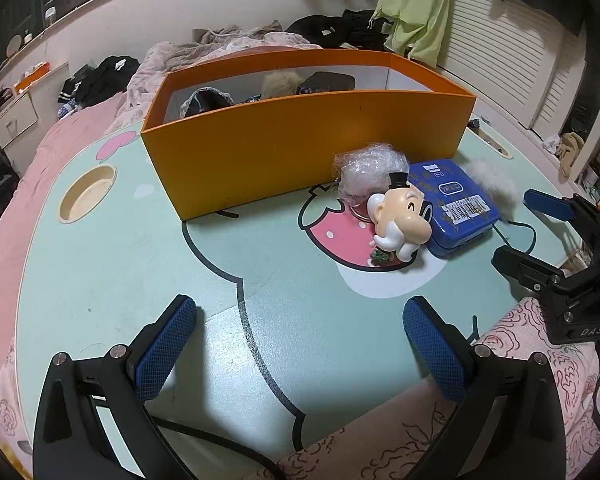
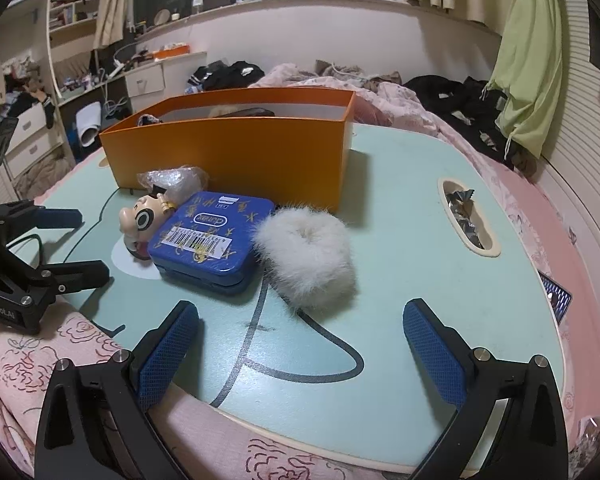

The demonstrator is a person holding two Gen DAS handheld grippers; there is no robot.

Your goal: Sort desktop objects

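I count four loose items before the orange box: one tin, one figurine, one wrap wad, one fur ring. Left tool and right tool both wide, empty.

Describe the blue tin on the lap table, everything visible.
The blue tin is a flat, rounded-corner rectangular box, glossy like metal, with a lid seam around its side. The lid, shut, carries gold scribbles, a white logo and a white barcode sticker. It lies flat on the mint lap table, in front of the orange box. The cartoon figurine leans against one edge; the white fluffy scrunchie touches the opposite side. Neither tool touches it.
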